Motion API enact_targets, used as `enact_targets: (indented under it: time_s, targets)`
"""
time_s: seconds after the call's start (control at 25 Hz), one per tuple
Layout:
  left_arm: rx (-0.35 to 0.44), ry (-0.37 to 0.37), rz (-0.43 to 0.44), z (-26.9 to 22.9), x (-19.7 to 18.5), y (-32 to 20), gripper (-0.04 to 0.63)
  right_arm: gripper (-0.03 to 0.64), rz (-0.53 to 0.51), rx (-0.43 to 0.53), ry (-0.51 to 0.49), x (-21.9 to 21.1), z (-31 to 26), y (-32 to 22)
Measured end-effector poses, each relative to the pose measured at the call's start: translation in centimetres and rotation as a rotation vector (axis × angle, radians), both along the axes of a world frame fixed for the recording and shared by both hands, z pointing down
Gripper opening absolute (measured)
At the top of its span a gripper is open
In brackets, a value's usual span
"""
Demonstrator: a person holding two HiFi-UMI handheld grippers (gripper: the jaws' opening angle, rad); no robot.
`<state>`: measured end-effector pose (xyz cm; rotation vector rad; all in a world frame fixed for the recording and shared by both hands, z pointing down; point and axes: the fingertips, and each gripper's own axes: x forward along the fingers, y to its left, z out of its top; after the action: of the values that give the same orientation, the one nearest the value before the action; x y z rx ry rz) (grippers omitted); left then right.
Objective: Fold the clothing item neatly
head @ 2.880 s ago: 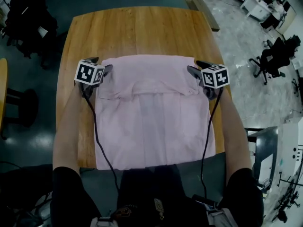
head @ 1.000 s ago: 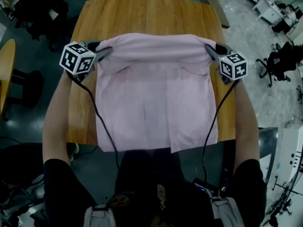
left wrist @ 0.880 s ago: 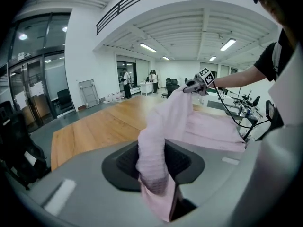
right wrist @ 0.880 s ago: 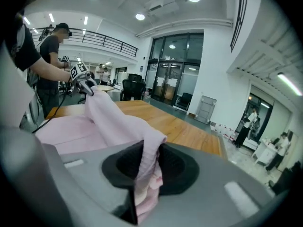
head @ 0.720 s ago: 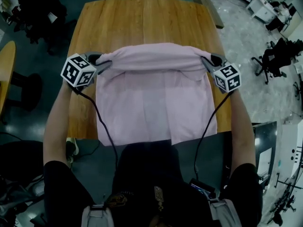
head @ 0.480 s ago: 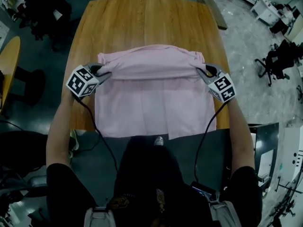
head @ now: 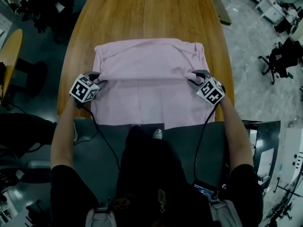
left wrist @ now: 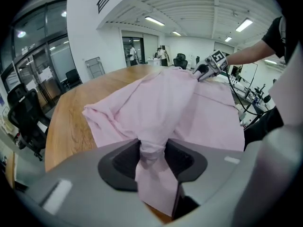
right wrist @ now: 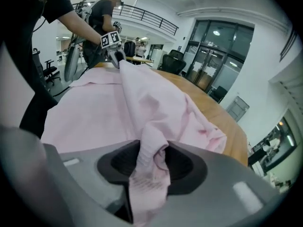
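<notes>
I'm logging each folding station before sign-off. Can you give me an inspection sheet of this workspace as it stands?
Surface: wooden table, bare beyond the garment.
Job's things: pink shirt, lying flat, its far part doubled over toward the person; near hem at the table's near edge.
Clutter: nothing seen.
Grippers: left gripper and right gripper each pinch a bunched end of the folded layer; both pairs of jaws have just been opening, with cloth between them.
Cables: left cable and right cable, both black, run from the grippers back to the person.
Surroundings: office chair on the grey floor at right; second wooden table at left.
</notes>
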<state>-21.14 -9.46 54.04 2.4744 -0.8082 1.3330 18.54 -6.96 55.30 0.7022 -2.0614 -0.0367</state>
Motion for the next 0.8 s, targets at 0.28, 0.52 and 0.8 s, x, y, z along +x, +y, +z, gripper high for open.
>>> enact_targets:
  time_s: [0.28,0.52,0.8]
  targets:
    - [0.062,0.153,-0.047,-7.1,-0.1,-0.1,0.187,0.202,-0.011,-0.039,-0.097,0.4,-5.3,1.3]
    - [0.100,0.292,-0.096,-9.9,4.0,-2.7,0.181,0.073,0.106,0.005,-0.201,-2.1,-8.3,-3.1]
    - [-0.066,0.147,-0.085,-1.5,6.8,-3.4,0.166,0.011,0.135,-0.150,-0.091,-3.5,-1.1,-3.1]
